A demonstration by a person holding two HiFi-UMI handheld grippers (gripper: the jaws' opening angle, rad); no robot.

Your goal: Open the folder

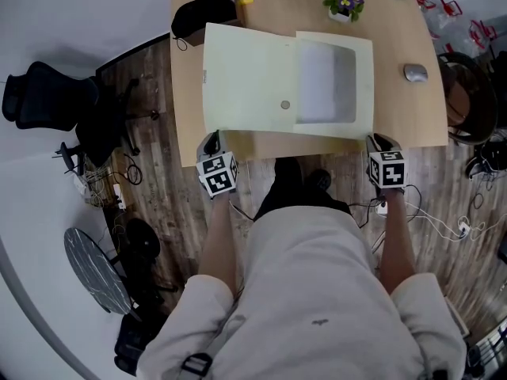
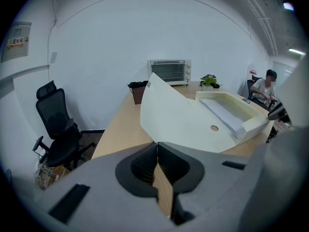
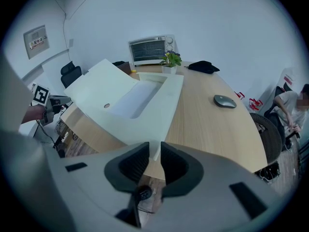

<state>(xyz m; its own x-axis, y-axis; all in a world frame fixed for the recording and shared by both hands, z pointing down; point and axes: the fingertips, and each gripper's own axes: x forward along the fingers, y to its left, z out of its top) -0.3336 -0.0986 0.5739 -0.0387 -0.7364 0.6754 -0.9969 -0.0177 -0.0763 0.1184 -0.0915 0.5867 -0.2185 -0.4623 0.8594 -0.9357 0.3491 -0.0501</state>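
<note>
At the near edge of the light wooden table (image 1: 400, 109), the left gripper (image 2: 157, 151) has its jaws clenched together on nothing, just beside the lid's near corner. The right gripper (image 3: 154, 151) appears to pinch the near right corner of the pale cream cardboard box folder (image 1: 269, 115), which lies flat along that edge. The task looks all but done: the broad lid (image 1: 245, 70) is already swung out to the left, slightly tilted, baring the shallow tray (image 1: 364, 85); only letting go seems left. Inside the tray lie white paper sheets (image 1: 321, 81). Beyond stand a grey computer mouse (image 1: 415, 73) and a small purple-flowered potted plant (image 1: 344, 3).
</note>
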